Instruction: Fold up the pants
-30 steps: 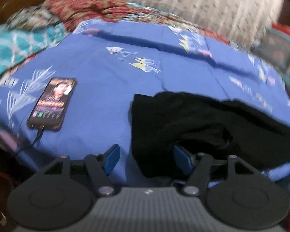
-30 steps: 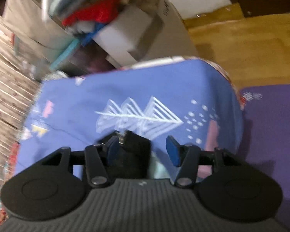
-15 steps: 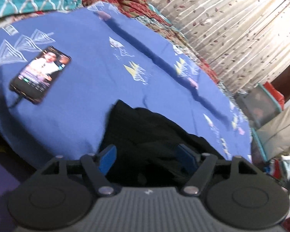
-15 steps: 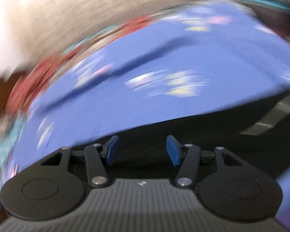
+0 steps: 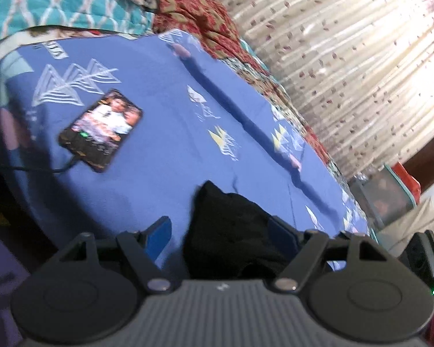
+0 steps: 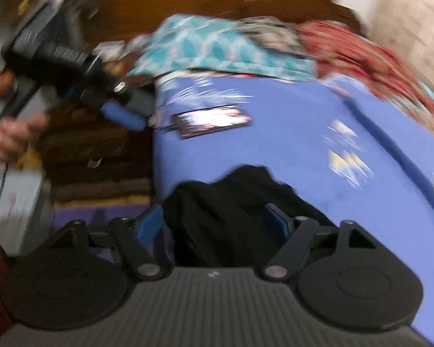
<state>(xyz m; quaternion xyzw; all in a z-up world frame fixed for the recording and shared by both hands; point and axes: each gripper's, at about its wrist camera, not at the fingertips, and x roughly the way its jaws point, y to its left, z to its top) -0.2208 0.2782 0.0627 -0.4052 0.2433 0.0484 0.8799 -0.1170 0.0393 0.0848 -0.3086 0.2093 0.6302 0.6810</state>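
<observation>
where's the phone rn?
The phone lies screen-up on the blue bedsheet, left of centre in the left wrist view, beyond and left of the black pants, with a cable at its near end.

Pants (image 5: 231, 231): one black pair, bunched on the bed. Bed sheet (image 5: 165, 150): one, blue with printed triangles; phone (image 5: 101, 128): one, screen lit, with one cable (image 5: 43, 170) plugged into it. Grippers: two, the left gripper (image 5: 220, 231) and the right gripper (image 6: 214, 222), each with two blue pads; blankets at the head of the bed: two, one teal blanket (image 5: 58, 3) and one red blanket (image 5: 193, 11); curtain (image 5: 347, 57): one.
</observation>
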